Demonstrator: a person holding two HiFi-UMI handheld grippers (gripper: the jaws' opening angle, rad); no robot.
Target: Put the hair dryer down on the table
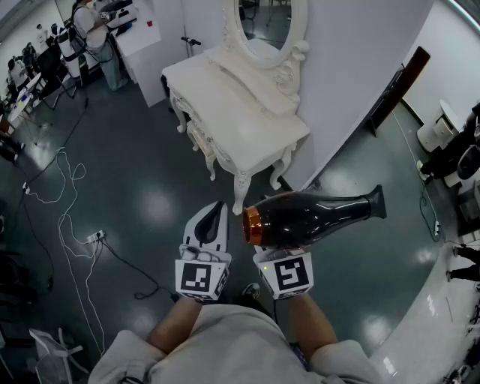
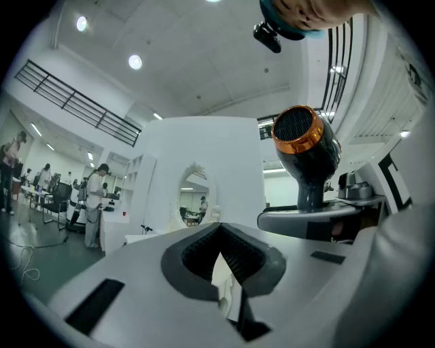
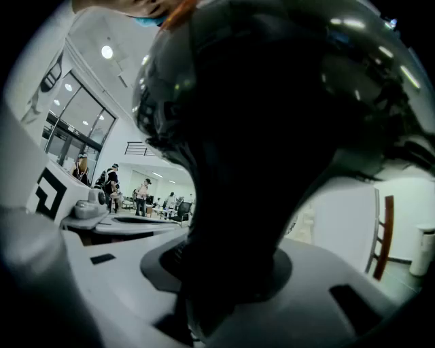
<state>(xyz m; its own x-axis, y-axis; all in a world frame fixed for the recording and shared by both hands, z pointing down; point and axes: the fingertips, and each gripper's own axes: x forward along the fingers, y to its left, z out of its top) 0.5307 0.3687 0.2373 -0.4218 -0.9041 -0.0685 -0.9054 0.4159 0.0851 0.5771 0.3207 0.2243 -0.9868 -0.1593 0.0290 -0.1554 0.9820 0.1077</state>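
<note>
A black hair dryer (image 1: 315,216) with a copper rear ring lies level in the air, nozzle to the right, above the dark floor in front of the white dressing table (image 1: 247,124). My right gripper (image 1: 279,256) is under it, shut on its handle. In the right gripper view the dryer (image 3: 272,136) fills most of the frame, its handle clamped in the right gripper (image 3: 224,299). My left gripper (image 1: 214,221) is just to its left, shut with nothing in it. Seen from the left gripper (image 2: 224,272), the dryer (image 2: 306,146) shows its rear grille, and the mirror (image 2: 196,194) is ahead.
An oval mirror (image 1: 270,22) stands on the table against a white wall. Cables and a power strip (image 1: 94,238) lie on the floor at left. People sit and stand at desks (image 1: 45,60) at top left. A white curved counter (image 1: 442,315) is at lower right.
</note>
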